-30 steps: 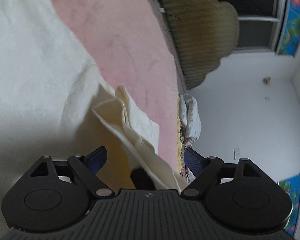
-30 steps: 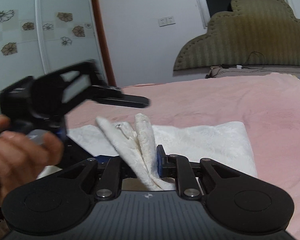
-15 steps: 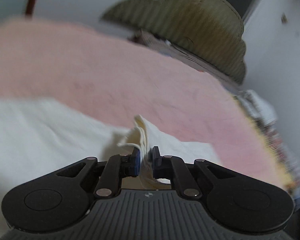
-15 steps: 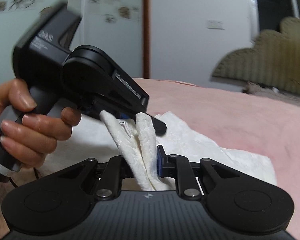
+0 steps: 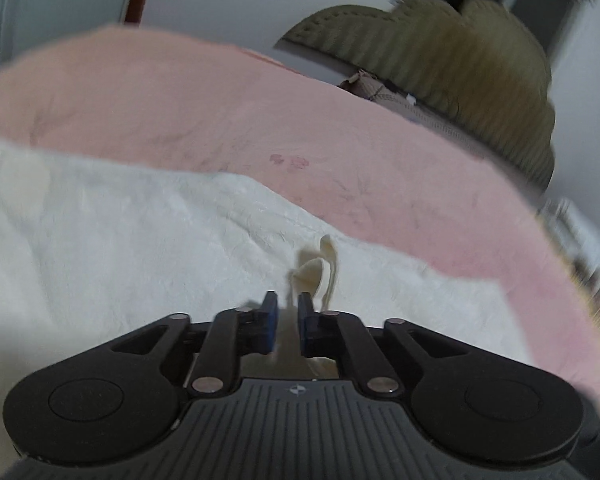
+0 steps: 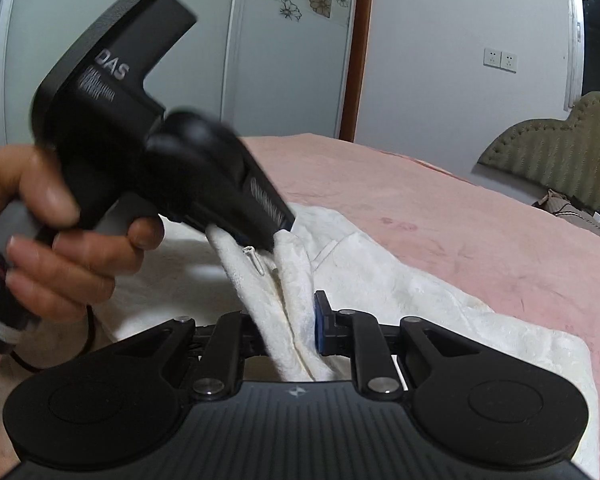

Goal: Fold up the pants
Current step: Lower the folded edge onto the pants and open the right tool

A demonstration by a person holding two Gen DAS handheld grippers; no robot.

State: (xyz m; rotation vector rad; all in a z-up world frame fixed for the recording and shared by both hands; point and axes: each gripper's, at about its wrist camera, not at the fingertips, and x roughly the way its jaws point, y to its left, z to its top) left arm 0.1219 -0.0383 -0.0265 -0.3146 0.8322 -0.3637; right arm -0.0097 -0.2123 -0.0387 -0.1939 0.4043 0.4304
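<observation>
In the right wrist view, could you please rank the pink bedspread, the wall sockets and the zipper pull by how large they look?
1. pink bedspread, by far the largest.
2. wall sockets and zipper pull: similar in apparent size, and the pull is much nearer, so I won't rank them.

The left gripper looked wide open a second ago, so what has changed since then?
The left gripper has swung round to face the headboard and closed on an edge of the cream pants; its jaws have just been reopening slightly with cloth between them. In the right wrist view it has moved closer. The right gripper stayed clamped on its bunch of fabric.
</observation>
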